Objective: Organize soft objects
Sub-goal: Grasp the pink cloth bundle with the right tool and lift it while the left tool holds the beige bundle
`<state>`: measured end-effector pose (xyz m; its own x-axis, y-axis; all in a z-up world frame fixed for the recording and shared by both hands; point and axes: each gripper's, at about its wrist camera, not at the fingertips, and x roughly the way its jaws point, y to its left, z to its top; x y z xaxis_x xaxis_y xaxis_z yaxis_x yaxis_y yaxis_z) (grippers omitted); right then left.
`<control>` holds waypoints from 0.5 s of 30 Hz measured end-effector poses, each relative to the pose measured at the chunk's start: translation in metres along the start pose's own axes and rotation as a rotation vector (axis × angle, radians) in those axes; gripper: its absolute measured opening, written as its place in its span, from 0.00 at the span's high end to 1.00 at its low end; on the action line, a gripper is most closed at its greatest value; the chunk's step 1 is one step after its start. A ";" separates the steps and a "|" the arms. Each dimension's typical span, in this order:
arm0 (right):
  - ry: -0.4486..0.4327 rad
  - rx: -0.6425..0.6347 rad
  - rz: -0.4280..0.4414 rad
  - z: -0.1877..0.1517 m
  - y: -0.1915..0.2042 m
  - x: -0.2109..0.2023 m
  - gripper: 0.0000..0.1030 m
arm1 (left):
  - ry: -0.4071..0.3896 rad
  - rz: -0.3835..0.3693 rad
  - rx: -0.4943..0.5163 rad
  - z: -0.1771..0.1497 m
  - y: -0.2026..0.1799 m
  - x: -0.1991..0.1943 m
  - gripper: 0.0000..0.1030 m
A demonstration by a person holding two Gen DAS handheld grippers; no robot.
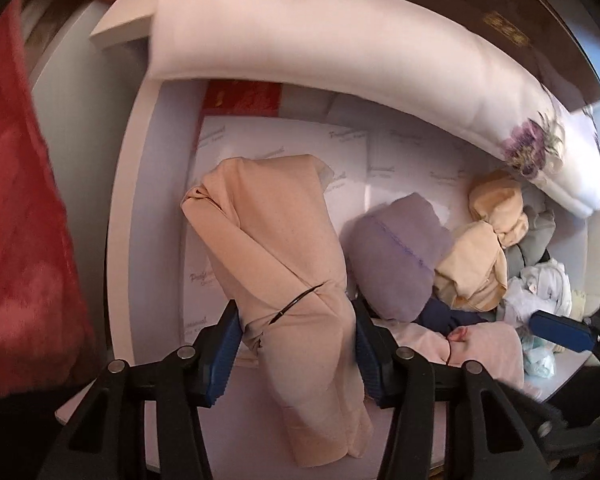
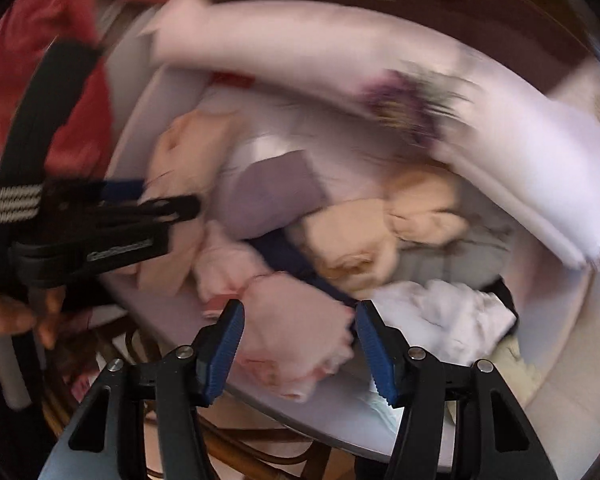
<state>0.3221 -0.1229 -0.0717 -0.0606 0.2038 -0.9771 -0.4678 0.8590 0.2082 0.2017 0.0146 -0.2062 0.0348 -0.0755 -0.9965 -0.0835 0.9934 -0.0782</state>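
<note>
We judged the limp peach garment (image 1: 284,248), pinched mid-roll in the left gripper (image 1: 296,344) jaws, light and floppy, while the right gripper (image 2: 300,352) jaws straddled the pink cloth (image 2: 296,332), grip unclear.

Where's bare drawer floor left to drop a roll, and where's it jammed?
Free: the white liner behind the peach roll and lilac bundle, up to the red box and under the overhanging pillow. Jammed: right end, where the tan bundle, grey cloth and white items pile together.
</note>
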 end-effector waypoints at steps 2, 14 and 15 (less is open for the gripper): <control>0.018 -0.056 0.002 0.004 0.010 0.007 0.41 | -0.001 0.008 0.007 0.004 0.002 0.005 0.48; 0.161 -0.133 0.050 0.013 0.022 0.064 0.26 | 0.020 0.030 -0.011 0.006 -0.004 0.024 0.48; 0.160 -0.129 0.056 0.013 0.022 0.065 0.26 | 0.021 0.034 -0.010 0.008 -0.005 0.022 0.48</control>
<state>0.3196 -0.0846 -0.1304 -0.2243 0.1634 -0.9607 -0.5684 0.7788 0.2652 0.2105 0.0084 -0.2274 0.0106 -0.0435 -0.9990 -0.0941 0.9946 -0.0444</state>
